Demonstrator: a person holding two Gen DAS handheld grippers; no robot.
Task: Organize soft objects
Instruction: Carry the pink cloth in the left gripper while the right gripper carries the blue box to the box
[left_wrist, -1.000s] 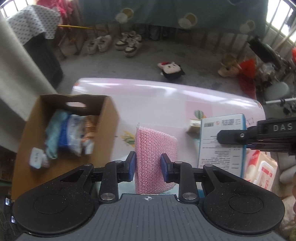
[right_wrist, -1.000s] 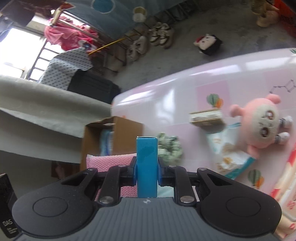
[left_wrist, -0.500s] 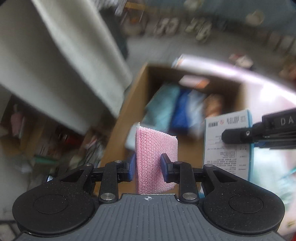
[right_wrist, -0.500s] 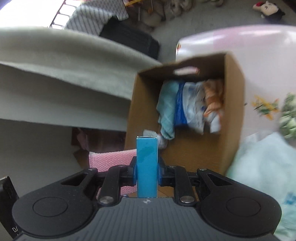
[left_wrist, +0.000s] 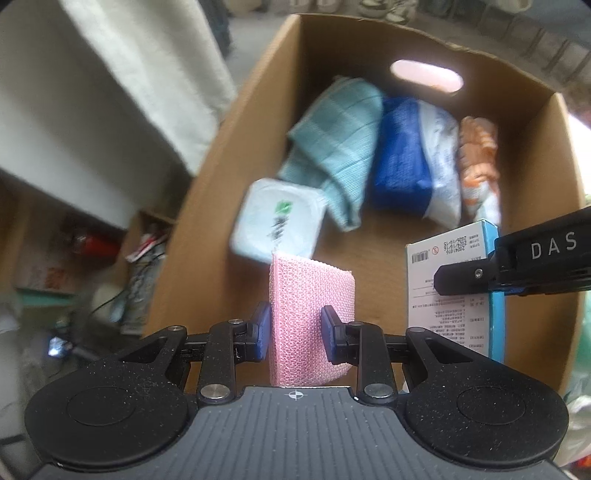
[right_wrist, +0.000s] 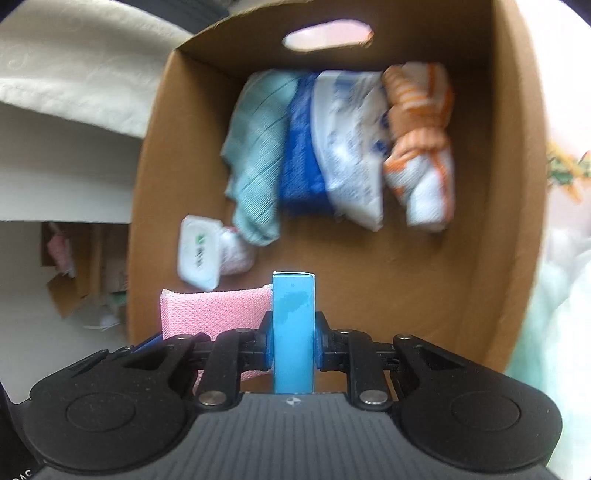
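Both grippers have swung from the table to hover over the cardboard box (left_wrist: 236, 122). Left gripper (left_wrist: 295, 334) pinches the light, squashy pink sponge (left_wrist: 310, 306) mid-body; right gripper (right_wrist: 293, 347) clamps the stiff blue carton (right_wrist: 293, 332).

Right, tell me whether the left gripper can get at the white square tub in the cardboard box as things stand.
Probably not yet. The left gripper is shut on the pink mesh sponge, so its jaws are taken. Nothing lies over the white square tub in the cardboard box; it could get at it once the sponge is dropped.
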